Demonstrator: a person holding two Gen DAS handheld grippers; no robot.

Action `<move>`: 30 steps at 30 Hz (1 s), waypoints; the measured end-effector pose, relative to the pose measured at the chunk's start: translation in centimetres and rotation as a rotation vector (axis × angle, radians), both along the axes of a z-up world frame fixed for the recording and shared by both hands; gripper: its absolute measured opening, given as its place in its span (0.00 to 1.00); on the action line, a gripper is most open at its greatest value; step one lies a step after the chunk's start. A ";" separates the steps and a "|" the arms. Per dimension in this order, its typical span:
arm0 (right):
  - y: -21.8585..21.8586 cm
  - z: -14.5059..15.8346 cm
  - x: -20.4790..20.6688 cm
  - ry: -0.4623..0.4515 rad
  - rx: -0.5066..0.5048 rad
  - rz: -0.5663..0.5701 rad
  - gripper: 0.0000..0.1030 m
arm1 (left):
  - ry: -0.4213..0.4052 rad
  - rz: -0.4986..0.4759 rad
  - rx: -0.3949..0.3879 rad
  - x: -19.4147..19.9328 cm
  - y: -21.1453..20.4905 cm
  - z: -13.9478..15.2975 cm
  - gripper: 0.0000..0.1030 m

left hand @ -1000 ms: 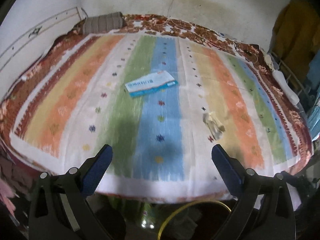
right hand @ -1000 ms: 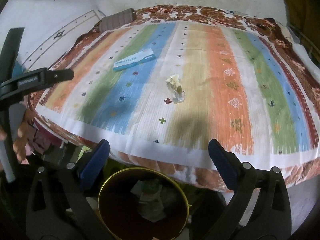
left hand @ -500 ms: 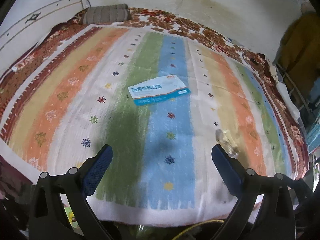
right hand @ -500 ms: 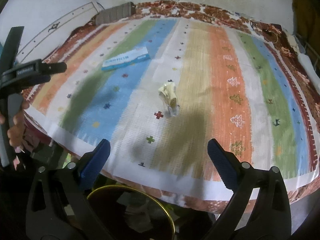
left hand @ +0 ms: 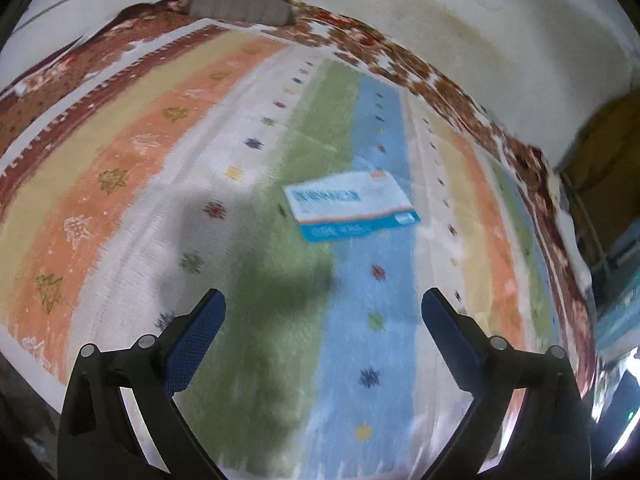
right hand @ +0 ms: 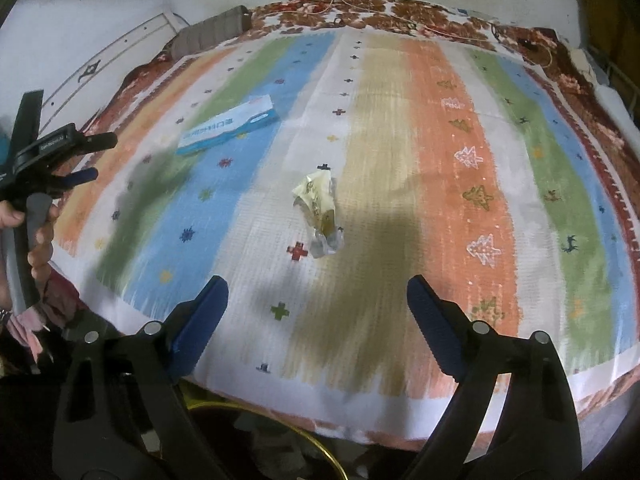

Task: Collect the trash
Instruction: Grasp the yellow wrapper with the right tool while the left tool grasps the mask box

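Observation:
A flat white-and-blue packet (left hand: 352, 206) lies on the striped bedspread (left hand: 120, 168), ahead of my left gripper (left hand: 322, 308), which is open and empty above the cloth. The packet also shows in the right wrist view (right hand: 228, 130). A crumpled yellowish wrapper (right hand: 318, 210) lies on the bedspread (right hand: 460, 184) ahead of my right gripper (right hand: 318, 294), which is open and empty. The left gripper (right hand: 86, 156) shows at the left edge of the right wrist view, held in a hand.
A gold-rimmed bin (right hand: 320, 448) stands on the floor below the bed's near edge. A grey striped pillow (left hand: 240, 10) lies at the far end. White wall runs behind the bed. Clothes and shelves (left hand: 608, 208) stand at the right.
Both grippers have moved forward over the bed. The packet is nearer to the left gripper and the wrapper is nearer to the right gripper. The bin has slid mostly out of view.

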State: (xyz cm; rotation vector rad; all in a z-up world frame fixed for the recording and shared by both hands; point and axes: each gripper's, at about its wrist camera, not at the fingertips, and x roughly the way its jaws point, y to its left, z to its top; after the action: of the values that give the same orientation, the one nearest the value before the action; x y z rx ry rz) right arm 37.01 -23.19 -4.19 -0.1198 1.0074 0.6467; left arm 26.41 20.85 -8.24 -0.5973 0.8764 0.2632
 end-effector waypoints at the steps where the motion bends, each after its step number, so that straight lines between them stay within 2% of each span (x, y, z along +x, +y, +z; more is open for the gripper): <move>1: 0.2 -0.2 0.3 -0.009 -0.008 -0.002 0.83 | 0.000 0.016 -0.029 0.1 0.9 -0.5 0.92; 3: 0.5 -0.9 0.9 -0.018 -0.041 -0.012 0.83 | 0.008 0.035 -0.075 0.6 2.2 -1.4 0.87; 5: 1.1 -2.1 1.6 0.006 -0.059 -0.008 0.78 | 0.013 0.046 -0.106 0.9 3.1 -2.1 0.80; 11: 2.6 -3.7 2.7 0.013 -0.053 0.019 0.78 | -0.007 0.058 -0.175 2.0 4.7 -4.2 0.79; 13: 2.9 -4.0 3.0 0.015 -0.053 0.013 0.78 | -0.011 0.041 -0.194 2.5 4.9 -5.1 0.75; 16: 3.3 -4.7 3.4 0.048 -0.049 0.026 0.70 | -0.031 0.028 -0.216 3.1 5.1 -5.8 0.73; 21: 4.6 -5.4 4.0 0.054 -0.053 0.055 0.67 | -0.064 0.043 -0.264 4.1 5.8 -7.4 0.67; 27: 5.3 -6.5 5.4 0.061 -0.067 0.045 0.56 | -0.067 0.021 -0.288 6.8 5.1 -8.9 0.64; 30: 5.4 -7.4 6.1 0.079 -0.071 0.041 0.41 | -0.057 0.027 -0.275 7.7 4.9 -10.0 0.56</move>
State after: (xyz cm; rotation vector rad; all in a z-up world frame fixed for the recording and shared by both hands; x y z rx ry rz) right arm 43.07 -17.80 -11.56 -0.1792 1.1066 0.6568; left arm 34.15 25.78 -18.25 -0.8680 0.8561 0.1498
